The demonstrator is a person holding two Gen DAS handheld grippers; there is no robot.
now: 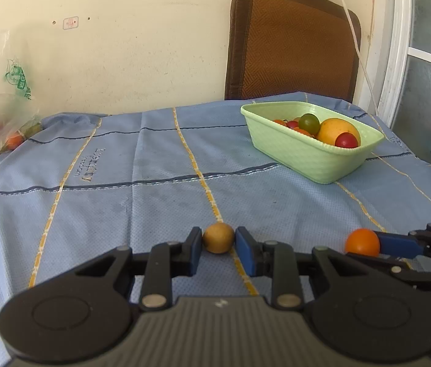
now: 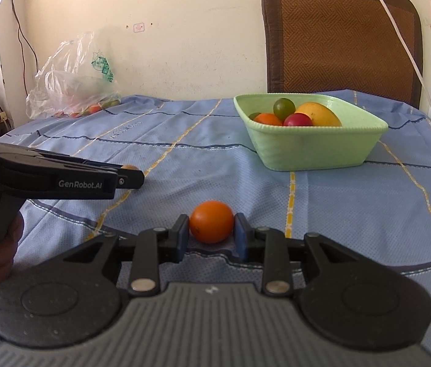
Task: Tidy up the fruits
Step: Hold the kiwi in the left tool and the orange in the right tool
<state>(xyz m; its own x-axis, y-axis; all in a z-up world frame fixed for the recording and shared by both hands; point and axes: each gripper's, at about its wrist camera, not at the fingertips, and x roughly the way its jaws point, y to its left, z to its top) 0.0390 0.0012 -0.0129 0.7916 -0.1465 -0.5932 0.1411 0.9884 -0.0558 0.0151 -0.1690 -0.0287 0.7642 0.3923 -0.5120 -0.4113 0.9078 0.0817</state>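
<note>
My left gripper (image 1: 218,240) is shut on a small brown round fruit (image 1: 218,238) low over the blue cloth. My right gripper (image 2: 211,232) is shut on a small orange fruit (image 2: 211,221); that orange fruit (image 1: 362,241) also shows at the right of the left wrist view. A light green basket (image 1: 301,156) at the far right holds a yellow mango (image 1: 336,128), a green fruit (image 1: 309,123), a red fruit (image 1: 346,140) and small orange ones. The basket (image 2: 313,150) shows in the right wrist view too. The left gripper (image 2: 128,172) appears at the left there, the brown fruit mostly hidden.
A blue checked cloth (image 1: 154,189) covers the table. A clear plastic bag (image 2: 71,91) with more fruit lies at the far left by the wall. A brown chair back (image 2: 344,36) stands behind the basket. A white cable (image 2: 399,30) hangs down the wall.
</note>
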